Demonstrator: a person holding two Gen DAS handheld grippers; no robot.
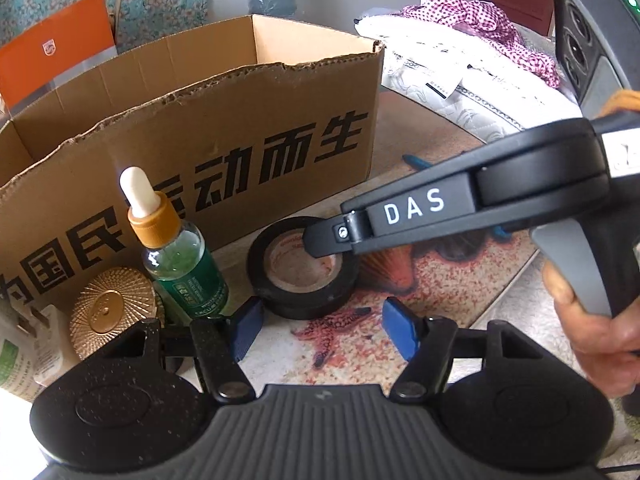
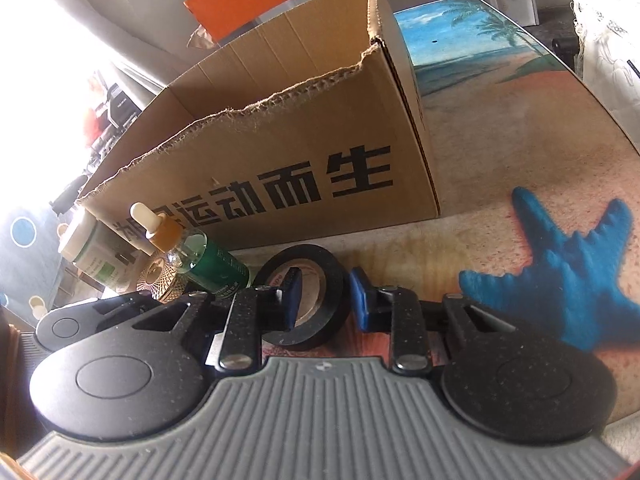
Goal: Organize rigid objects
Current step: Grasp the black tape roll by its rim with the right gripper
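Observation:
A black tape roll [image 1: 302, 268] [image 2: 304, 300] lies on the printed table mat in front of a cardboard box [image 1: 224, 128] [image 2: 280, 152]. My right gripper [image 1: 320, 240] [image 2: 328, 298] straddles the roll's wall. One blue pad [image 2: 294, 296] is down in the hole with a thin gap to the inner wall. The other pad [image 2: 362, 300] sits at the outer wall. My left gripper [image 1: 324, 330] hangs open just in front of the roll, with nothing between its fingers. A green dropper bottle [image 1: 180, 256] [image 2: 200, 260] and a gold ribbed lid [image 1: 112, 308] stand left of the roll.
A white-capped bottle [image 2: 80, 240] stands behind the gold lid, with a pouch [image 1: 16, 360] at the left edge. An orange box [image 1: 52, 48] stands behind the cardboard box. White bedding and checked cloth [image 1: 460, 72] lie at the back right. A hand [image 1: 592, 320] holds the right gripper.

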